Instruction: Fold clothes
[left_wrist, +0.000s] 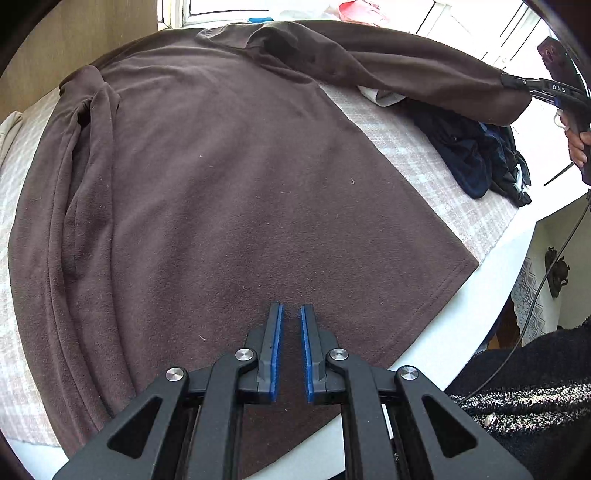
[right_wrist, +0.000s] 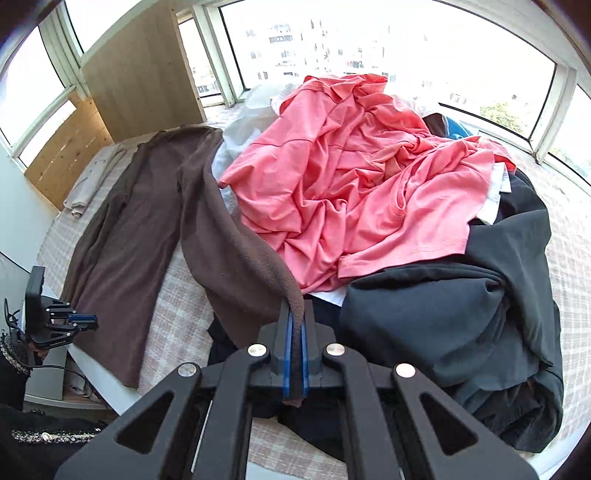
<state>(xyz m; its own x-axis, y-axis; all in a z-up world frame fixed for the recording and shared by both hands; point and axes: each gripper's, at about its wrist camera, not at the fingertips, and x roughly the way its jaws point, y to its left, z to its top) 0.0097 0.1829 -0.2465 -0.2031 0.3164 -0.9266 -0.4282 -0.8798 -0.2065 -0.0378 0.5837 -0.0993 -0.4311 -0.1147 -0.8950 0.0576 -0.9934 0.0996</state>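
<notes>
Right gripper (right_wrist: 294, 354) pinches the sweater (left_wrist: 229, 177) cuff; left gripper (left_wrist: 291, 347) hovers nearly closed, empty, over the hem. Pulling risks shifting the unpinned body.

wooden cabinet (right_wrist: 144, 77) beside windows (right_wrist: 369, 40)

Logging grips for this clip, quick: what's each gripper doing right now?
Left gripper: nearly closed, a narrow gap between its fingers, holding nothing, over the brown fleece top.
Right gripper: closed on the sleeve cuff of that top.
</notes>
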